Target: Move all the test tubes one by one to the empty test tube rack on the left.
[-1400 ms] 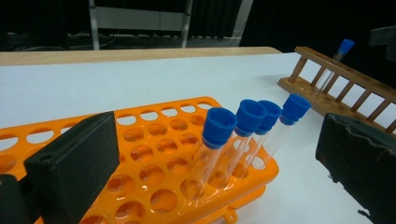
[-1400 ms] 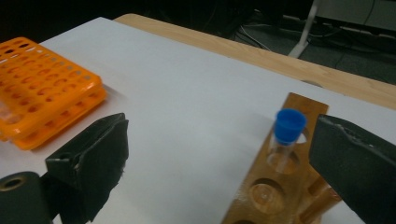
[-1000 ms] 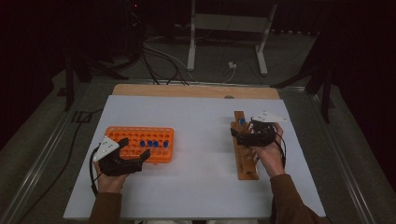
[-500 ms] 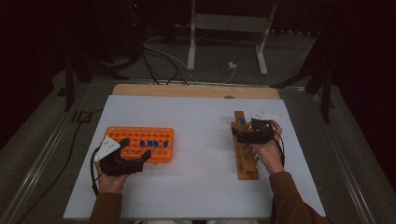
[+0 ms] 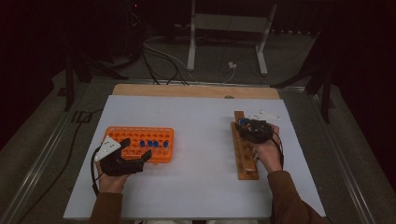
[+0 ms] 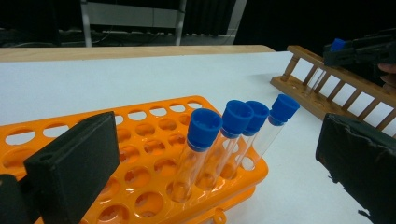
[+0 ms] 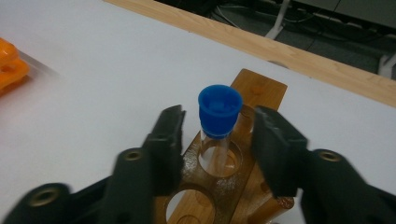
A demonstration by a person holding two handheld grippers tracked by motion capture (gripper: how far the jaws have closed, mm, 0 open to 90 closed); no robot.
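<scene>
The right gripper (image 7: 217, 135) has just been closing, its jaws flanking but not yet pressing a clear, blue-capped test tube (image 7: 217, 116) standing in an end hole of the wooden rack (image 7: 256, 91). Well left of that rack, the orange rack (image 5: 122, 135) holds four more blue-capped tubes (image 6: 219, 135) (leaning, near one end), with the left gripper (image 6: 210, 172) spread open beside them.

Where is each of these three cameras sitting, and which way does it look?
High view: above the person's side, looking forward and down on the white table; both forearms and hands show.
Left gripper view: rides the left gripper, facing capped tubes in the orange rack; its black jaws show.
Right gripper view: rides the right gripper, looking down at a blue-capped tube in the wooden rack, between its jaws.
Shared: both racks show in the high and left gripper views.
</scene>
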